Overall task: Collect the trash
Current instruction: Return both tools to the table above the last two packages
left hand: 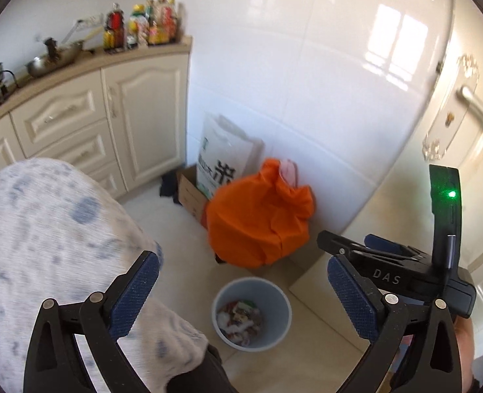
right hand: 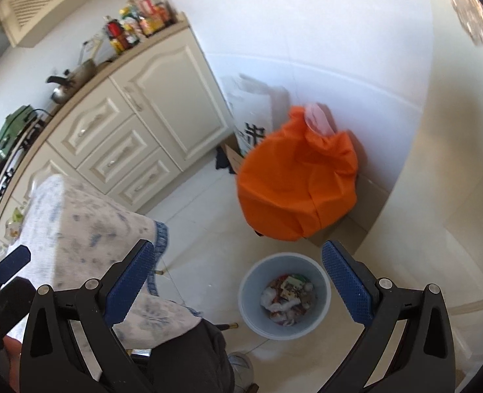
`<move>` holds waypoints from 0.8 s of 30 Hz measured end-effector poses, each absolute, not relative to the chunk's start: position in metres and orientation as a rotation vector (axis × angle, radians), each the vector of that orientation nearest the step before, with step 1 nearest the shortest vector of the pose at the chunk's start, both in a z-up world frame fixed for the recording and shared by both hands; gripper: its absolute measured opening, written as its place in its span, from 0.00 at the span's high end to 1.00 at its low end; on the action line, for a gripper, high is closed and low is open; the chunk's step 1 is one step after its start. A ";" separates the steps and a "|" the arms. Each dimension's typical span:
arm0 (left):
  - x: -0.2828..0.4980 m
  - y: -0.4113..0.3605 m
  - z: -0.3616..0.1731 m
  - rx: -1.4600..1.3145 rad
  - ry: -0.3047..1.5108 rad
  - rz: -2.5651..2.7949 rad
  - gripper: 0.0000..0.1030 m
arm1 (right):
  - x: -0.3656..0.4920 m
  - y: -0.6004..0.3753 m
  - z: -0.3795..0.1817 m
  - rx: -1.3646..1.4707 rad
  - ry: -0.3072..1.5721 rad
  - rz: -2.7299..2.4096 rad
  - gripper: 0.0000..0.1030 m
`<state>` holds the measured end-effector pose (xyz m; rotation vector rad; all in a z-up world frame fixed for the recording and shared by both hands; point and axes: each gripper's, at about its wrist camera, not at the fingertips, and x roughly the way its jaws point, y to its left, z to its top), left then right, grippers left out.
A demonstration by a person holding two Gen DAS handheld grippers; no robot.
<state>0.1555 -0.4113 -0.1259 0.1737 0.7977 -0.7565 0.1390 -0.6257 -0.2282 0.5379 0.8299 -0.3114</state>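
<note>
A light blue trash bin (left hand: 282, 311) (right hand: 251, 298) stands on the pale tiled floor below both grippers. Crumpled wrappers and paper trash (left hand: 239, 319) (right hand: 287, 301) lie in its bottom. My left gripper (left hand: 241, 262) hangs above the bin, jaws wide open, nothing between the blue pads. My right gripper (right hand: 238, 249) is likewise open and empty over the bin. In the left wrist view the right gripper (left hand: 346, 239) also shows at the right, its black body marked DAS with a green light.
An orange bag (left hand: 257, 219) (right hand: 293, 190) sits against the white tiled wall behind the bin, with a printed white bag (left hand: 221, 154) and a cardboard box (left hand: 190, 193). A cloth-covered table (left hand: 45, 229) (right hand: 84, 222) is at left. Cream cabinets (left hand: 143, 114) stand behind, a door (left hand: 470, 104) at right.
</note>
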 end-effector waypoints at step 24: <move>0.119 -0.135 -0.021 -0.058 0.485 -0.349 0.01 | 0.213 -0.388 -0.072 0.192 0.569 0.126 0.00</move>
